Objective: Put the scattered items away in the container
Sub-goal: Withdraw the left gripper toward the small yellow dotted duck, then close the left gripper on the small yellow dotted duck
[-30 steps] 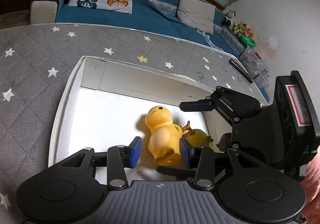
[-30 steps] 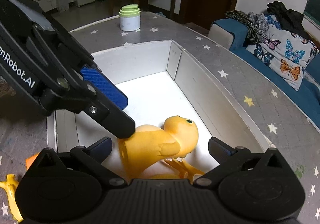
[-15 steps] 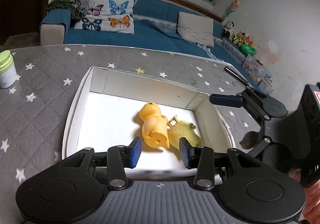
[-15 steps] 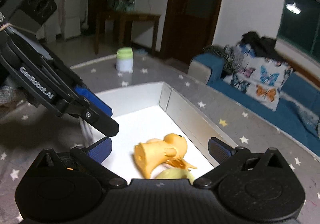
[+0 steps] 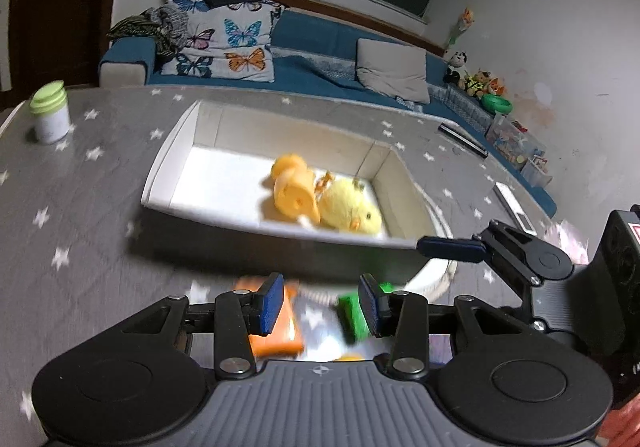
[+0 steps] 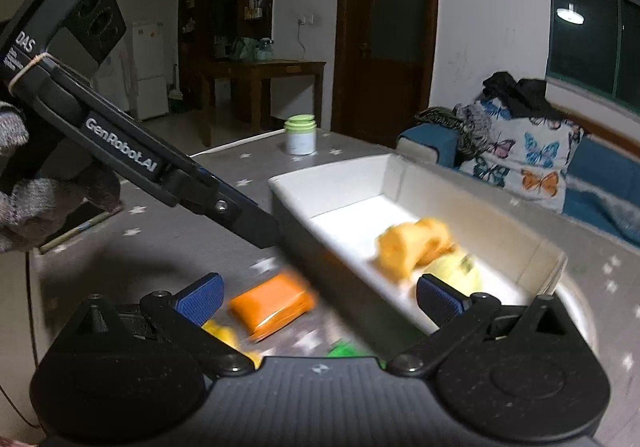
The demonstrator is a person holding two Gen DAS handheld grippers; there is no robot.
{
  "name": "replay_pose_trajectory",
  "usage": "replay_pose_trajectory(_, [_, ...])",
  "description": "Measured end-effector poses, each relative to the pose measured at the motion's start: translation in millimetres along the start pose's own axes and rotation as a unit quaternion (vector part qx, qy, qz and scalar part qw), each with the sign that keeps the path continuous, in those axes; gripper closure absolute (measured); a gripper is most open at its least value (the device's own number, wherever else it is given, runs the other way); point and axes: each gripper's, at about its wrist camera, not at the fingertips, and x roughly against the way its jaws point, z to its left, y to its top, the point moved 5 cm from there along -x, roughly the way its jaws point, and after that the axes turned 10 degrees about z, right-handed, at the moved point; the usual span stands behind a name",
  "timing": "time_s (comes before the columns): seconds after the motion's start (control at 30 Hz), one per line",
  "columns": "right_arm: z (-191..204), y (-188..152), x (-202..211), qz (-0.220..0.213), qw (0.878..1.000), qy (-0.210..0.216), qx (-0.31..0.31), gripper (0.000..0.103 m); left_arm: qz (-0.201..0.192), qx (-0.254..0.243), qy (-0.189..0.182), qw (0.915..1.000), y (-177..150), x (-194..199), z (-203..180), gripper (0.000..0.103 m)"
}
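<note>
Lying outside the white box (image 5: pixel 160 183) — orange packet (image 5: pixel 276 335) beside left gripper (image 5: pixel 320 307).

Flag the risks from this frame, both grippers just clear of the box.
1. Right gripper spans the white box near wall; descending could catch the rim.
2. Orange packet, green item and a yellow piece lie close together under the left gripper, so a grab may nudge neighbours.

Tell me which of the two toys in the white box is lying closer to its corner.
The pale yellow plush chick, beside the box's corner wall. The orange duck toy lies next to it, toward the middle.
</note>
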Motion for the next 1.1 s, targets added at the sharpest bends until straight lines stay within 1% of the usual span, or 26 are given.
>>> replay_pose_trajectory(0.07, [9,-10,1,0.003,1.000,0.013,-0.012,0.000,0.004,0.009,-0.001,0.9999,-12,0,3,0.059])
replay_pose_trajectory(0.17, [24,-26,-2,0.020,0.999,0.028,-0.019,0.000,0.011,0.029,-0.007,0.9995,-30,-1,7,0.059])
replay_pose_trajectory(0.37, [45,-48,-6,0.041,0.998,0.043,-0.022,0.000,0.016,0.050,-0.006,0.9986,-44,-7,16,0.059])
replay_pose_trajectory(0.5, [50,-53,-9,0.051,0.997,0.049,-0.024,0.000,0.020,0.060,-0.006,0.9980,-49,-14,18,0.059])
replay_pose_trajectory(0.67, [59,-61,-21,0.069,0.996,0.048,-0.023,0.000,0.027,0.068,-0.018,0.9972,-54,-19,16,0.059])
replay_pose_trajectory(0.8, [65,-65,-25,0.075,0.996,0.052,-0.021,0.000,0.033,0.081,-0.036,0.9955,-59,-22,15,0.059])
replay_pose_trajectory(0.93, [67,-68,-28,0.081,0.995,0.056,-0.024,0.000,0.038,0.087,-0.035,0.9948,-63,-24,12,0.059])
replay_pose_trajectory(1.1, [68,-71,-29,0.085,0.994,0.056,-0.027,0.000,0.049,0.098,-0.052,0.9926,-67,-25,6,0.059])
